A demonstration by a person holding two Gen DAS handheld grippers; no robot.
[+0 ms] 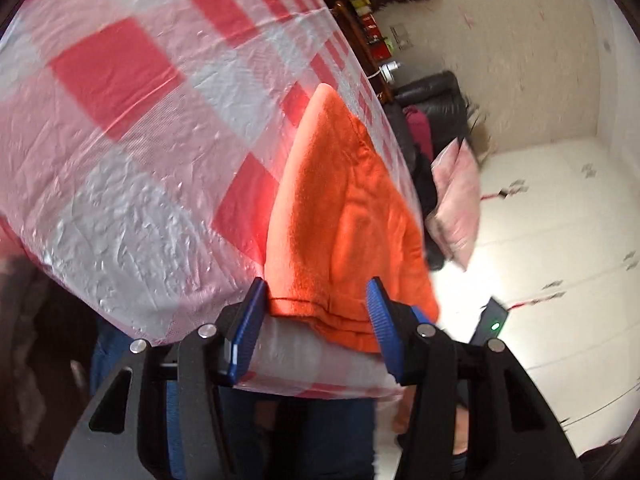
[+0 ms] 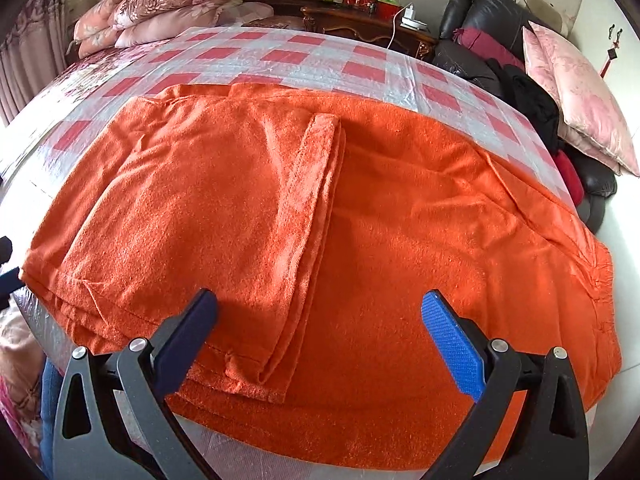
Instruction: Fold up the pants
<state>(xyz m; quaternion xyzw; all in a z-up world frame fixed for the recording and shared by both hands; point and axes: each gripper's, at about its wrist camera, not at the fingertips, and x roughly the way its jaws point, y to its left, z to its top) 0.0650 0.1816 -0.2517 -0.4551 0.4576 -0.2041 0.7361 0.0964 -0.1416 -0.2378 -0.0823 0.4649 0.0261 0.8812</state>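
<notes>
The orange pants (image 2: 360, 208) lie spread on a bed covered with a red-and-white checked plastic sheet (image 2: 280, 60). One part is folded over on the left, with its edge running down the middle (image 2: 316, 216). My right gripper (image 2: 320, 316) is open and empty, hovering over the near edge of the pants. In the tilted left wrist view, my left gripper (image 1: 316, 300) is open, with the hem corner of the pants (image 1: 320, 312) between its blue fingers (image 1: 252, 312) at the bed's edge. It is not closed on the cloth.
Floral pillows (image 2: 168, 4) are stacked at the head of the bed. A wooden nightstand (image 2: 360, 20) stands behind. A black leather sofa (image 2: 480, 40) with a pink cushion (image 2: 572, 92) and dark clothes is at the right. White floor (image 1: 540, 220) lies beyond the bed.
</notes>
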